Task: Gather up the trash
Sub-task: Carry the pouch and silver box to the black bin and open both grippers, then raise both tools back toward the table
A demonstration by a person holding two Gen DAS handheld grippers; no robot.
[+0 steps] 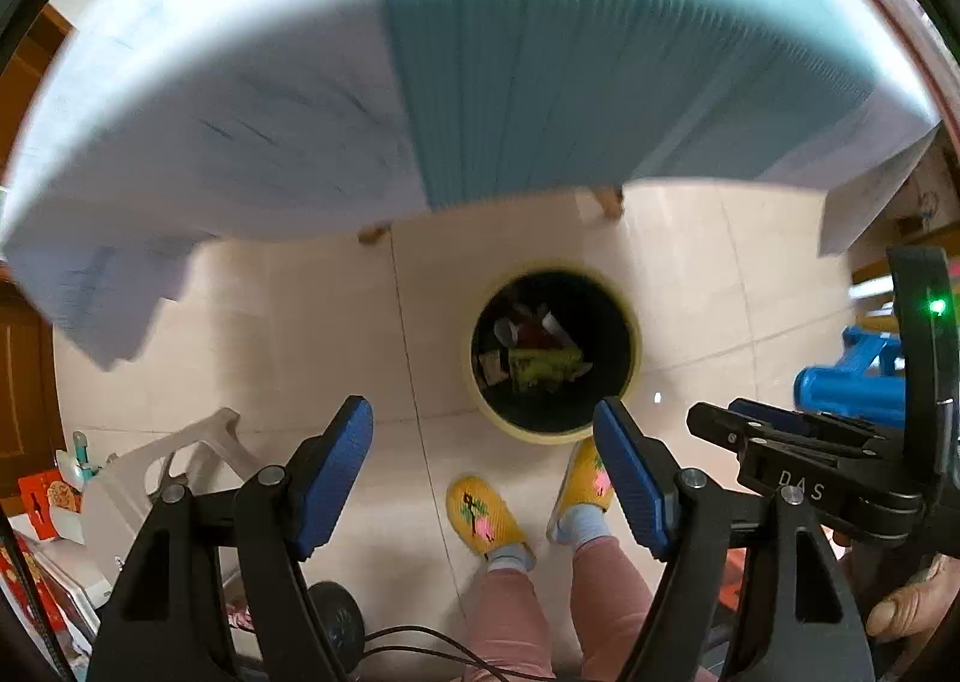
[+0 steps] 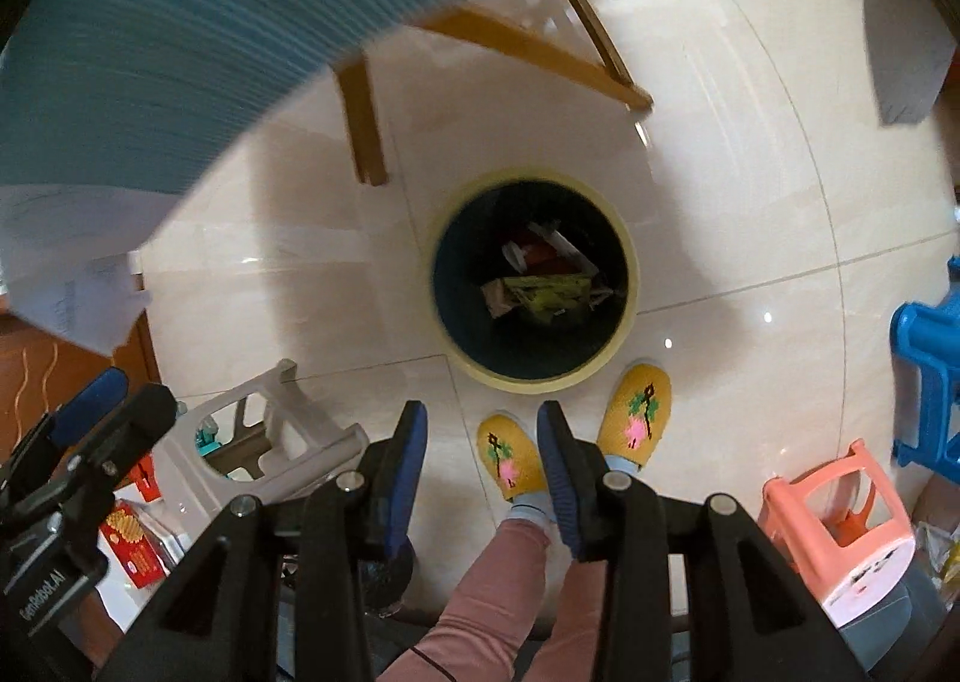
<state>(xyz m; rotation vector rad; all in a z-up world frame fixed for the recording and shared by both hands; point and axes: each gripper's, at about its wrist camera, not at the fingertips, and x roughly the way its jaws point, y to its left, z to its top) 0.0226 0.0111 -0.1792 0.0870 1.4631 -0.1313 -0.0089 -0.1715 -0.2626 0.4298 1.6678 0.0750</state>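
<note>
Trash bin (image 1: 552, 349) — wrappers inside, fingers empty.

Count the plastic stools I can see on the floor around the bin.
3: a grey stool left of the bin, a pink stool at lower right, a blue stool at the right edge. Others may be hidden.

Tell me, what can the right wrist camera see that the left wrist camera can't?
Only the right wrist view shows the pink stool and the wooden table legs in full.

Only the left wrist view shows a green light on the right gripper's body and a hand holding it.

Both show the trash bin with wrappers inside, the yellow slippers, the pink trousers, the grey stool, the blue stool and the teal tablecloth. The left gripper and the right gripper are both open, holding nothing.
</note>
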